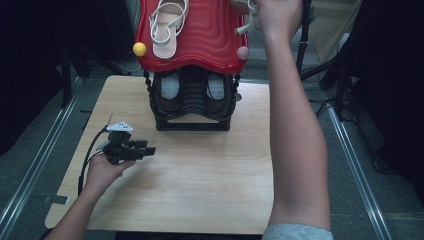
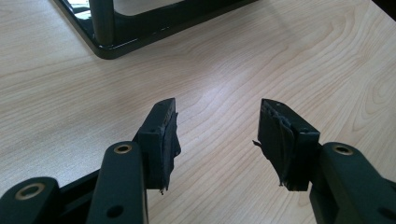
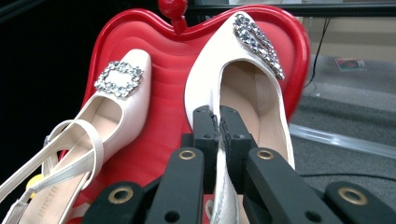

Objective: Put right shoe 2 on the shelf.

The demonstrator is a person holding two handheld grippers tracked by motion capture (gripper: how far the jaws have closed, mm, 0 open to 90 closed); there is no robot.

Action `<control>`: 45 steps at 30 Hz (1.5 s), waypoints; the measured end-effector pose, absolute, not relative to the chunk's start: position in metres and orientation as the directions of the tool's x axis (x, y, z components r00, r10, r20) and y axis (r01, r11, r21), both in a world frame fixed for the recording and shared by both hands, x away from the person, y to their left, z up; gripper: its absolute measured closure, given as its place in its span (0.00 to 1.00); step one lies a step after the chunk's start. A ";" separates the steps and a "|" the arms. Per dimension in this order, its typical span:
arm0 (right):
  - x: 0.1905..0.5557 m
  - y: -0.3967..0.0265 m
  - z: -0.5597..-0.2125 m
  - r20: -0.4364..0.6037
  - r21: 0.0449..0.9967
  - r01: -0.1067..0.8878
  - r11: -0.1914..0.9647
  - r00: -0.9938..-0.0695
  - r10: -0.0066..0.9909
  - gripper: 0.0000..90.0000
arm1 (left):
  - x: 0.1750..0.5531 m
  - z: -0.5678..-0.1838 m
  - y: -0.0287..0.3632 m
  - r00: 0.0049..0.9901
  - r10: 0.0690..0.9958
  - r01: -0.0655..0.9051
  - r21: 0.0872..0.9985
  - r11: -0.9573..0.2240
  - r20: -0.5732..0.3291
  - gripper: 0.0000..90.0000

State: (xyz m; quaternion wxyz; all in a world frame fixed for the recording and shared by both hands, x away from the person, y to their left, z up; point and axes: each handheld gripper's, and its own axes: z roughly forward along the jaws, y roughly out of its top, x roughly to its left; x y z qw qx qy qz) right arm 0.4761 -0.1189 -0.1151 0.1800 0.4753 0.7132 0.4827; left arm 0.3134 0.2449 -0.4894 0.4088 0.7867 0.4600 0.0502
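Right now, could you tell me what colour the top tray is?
Red tray, best in the right gripper view.

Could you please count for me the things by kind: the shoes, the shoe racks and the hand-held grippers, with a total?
Shoes on the red tier: 2, the lying shoe and the gripped shoe
Lower-tier shoes: 2
Shoe rack: 1
Hand-held grippers: 2, the left hand-held gripper and the right hand-held gripper
Total: 7
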 end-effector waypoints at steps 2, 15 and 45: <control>0.478 -0.113 -0.119 0.193 0.860 0.501 0.095 -0.493 0.848 0.99 | 0.314 -0.490 0.245 0.572 0.766 0.683 0.688 -0.246 -0.294 0.53; 0.476 -0.088 -0.146 0.158 0.868 0.476 0.142 -0.536 0.829 0.99 | 0.313 -0.489 0.243 0.578 0.762 0.681 0.687 -0.254 -0.291 0.53; 0.473 -0.051 -0.176 0.150 0.861 0.481 0.166 -0.552 0.820 0.90 | 0.313 -0.490 0.243 0.574 0.765 0.682 0.688 -0.249 -0.292 0.53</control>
